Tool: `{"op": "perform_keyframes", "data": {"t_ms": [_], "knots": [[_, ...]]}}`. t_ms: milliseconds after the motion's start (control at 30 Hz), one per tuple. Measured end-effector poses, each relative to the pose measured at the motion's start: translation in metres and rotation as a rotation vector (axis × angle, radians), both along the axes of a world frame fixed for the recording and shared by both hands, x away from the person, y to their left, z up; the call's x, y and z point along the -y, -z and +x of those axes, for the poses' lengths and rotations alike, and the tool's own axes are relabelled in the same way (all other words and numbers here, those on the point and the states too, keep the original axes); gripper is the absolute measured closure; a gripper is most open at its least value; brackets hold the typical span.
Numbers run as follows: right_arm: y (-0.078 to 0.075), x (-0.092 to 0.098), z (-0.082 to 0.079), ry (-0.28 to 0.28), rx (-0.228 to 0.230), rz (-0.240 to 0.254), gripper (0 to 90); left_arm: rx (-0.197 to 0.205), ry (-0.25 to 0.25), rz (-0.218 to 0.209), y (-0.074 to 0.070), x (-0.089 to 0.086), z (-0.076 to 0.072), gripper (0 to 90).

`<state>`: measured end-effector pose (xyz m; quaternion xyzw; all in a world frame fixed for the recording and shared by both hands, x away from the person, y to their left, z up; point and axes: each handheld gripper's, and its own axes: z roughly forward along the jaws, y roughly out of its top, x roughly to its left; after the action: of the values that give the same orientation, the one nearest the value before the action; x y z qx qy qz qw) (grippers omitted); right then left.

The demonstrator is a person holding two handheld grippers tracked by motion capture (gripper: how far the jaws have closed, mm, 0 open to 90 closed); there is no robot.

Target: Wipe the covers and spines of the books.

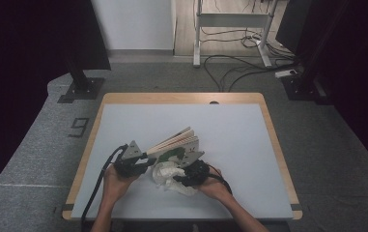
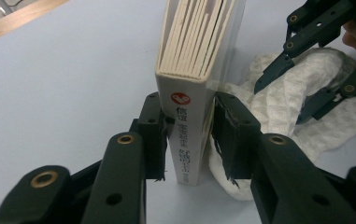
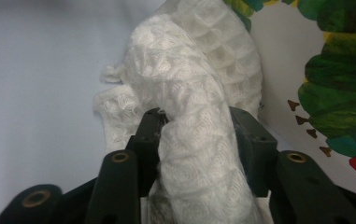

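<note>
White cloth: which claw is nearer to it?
Right. The right claw has a fold of the white cloth between its jaws; the left claw clamps the book beside it.

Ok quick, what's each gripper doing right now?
Left gripper: shut on the book, clamping its spine.
Right gripper: around a fold of the white cloth; grip cannot be told.
</note>
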<state>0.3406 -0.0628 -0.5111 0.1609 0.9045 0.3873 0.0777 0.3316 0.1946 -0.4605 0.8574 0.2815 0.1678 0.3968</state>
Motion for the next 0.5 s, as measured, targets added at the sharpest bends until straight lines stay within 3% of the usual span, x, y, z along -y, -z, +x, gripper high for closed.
{"op": "perform_keyframes", "data": {"t_ms": [200, 500], "knots": [[-0.008, 0.002, -0.002, -0.013, 0.001, -0.005, 38.1, -0.005, -0.001, -0.008, 0.0, 0.0, 0.0, 65.0], [-0.035, 0.002, -0.001, -0.007, 0.013, 0.042, 31.2, -0.009, -0.001, -0.012, 0.0, 0.0, 0.001, 65.0]]}}
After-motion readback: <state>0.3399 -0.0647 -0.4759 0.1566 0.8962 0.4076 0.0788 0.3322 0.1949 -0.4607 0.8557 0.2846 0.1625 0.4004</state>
